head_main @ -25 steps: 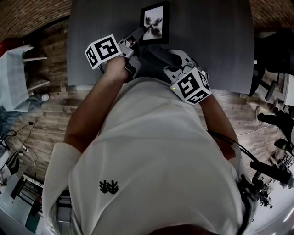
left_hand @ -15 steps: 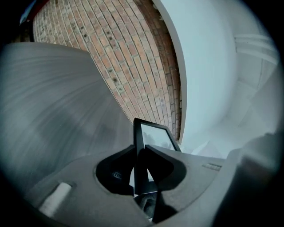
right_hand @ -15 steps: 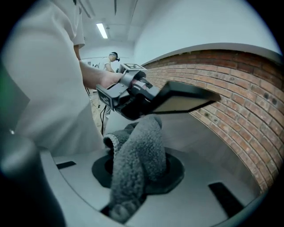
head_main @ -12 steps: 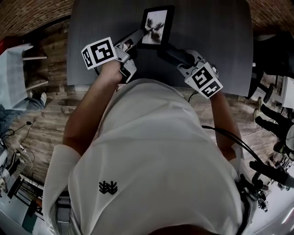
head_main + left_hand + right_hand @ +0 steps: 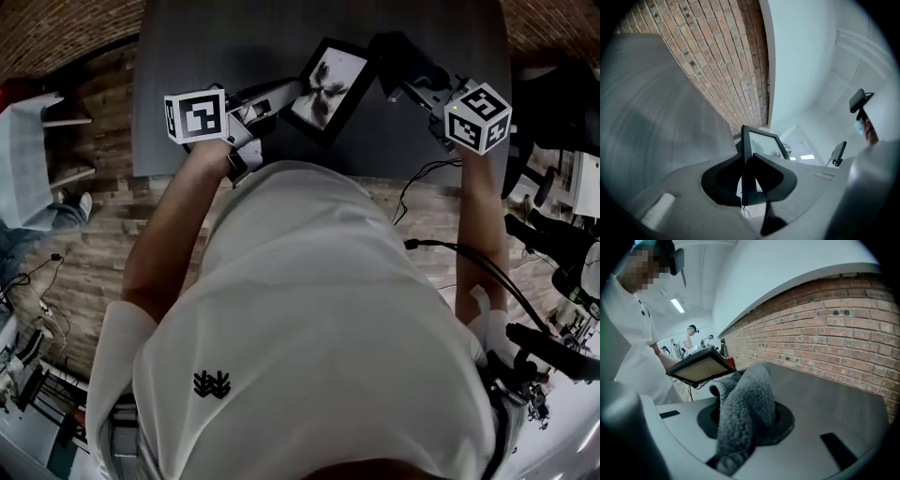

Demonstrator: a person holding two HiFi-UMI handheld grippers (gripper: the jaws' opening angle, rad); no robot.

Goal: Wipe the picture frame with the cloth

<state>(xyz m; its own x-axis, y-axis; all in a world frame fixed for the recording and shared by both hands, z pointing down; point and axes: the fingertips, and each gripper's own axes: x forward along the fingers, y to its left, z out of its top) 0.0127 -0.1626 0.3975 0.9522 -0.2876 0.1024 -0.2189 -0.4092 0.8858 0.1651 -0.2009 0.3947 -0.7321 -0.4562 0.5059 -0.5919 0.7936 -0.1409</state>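
While frame (image 5: 330, 89) sits clamped L, cloth (image 5: 743, 408) R.

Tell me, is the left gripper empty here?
No: in the left gripper view, the left gripper grips the picture frame by its edge.

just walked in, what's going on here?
A person works with tongs in each hand over a grey table. The left tongs clamp the edge of the black picture frame, holding it tilted off the table. The right tongs grip a grey cloth close beside the frame; whether it touches isn't clear.
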